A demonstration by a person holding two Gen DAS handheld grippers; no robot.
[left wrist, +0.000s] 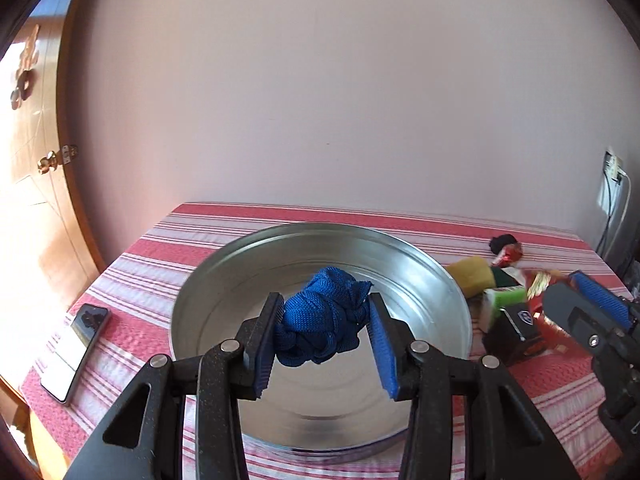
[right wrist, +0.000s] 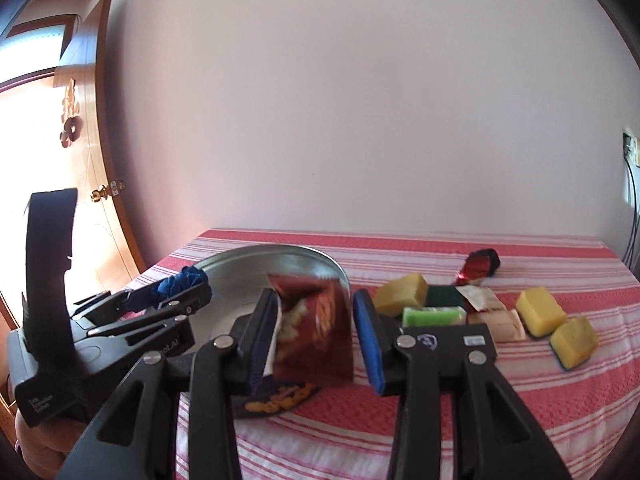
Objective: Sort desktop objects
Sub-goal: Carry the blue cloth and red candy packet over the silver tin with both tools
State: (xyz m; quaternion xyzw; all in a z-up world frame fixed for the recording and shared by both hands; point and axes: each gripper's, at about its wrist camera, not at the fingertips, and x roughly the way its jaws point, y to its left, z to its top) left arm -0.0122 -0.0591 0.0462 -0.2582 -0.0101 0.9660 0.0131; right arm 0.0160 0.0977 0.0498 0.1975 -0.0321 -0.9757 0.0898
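Item one: blue knitted cloth bundle, knotted into a soft wad; judged light, squashy, not fragile, unlikely to slip against ribbed pads; best held across its middle, where it is thickest; my left gripper has it there, fingers closed on both flanks, the bundle carried in the air over the round metal tray on the striped bench.

Item two: dark red snack packet, thin crinkly film with air and loose pieces inside; judged very light, slick, easily crushed; best held by a flat seam or edge, not across the puffed belly; my right gripper pinches it at one side edge, the left finger against the film, the packet hanging clear of the bench near the tray rim; whether the right finger touches it I cannot tell.

Pose: both grippers point forward and somewhat downward toward the far wall, side by side, the left over the tray, the right just beside it.

Remaining on the bench: yellow sponges, green bar, wrapped sweets, phone.
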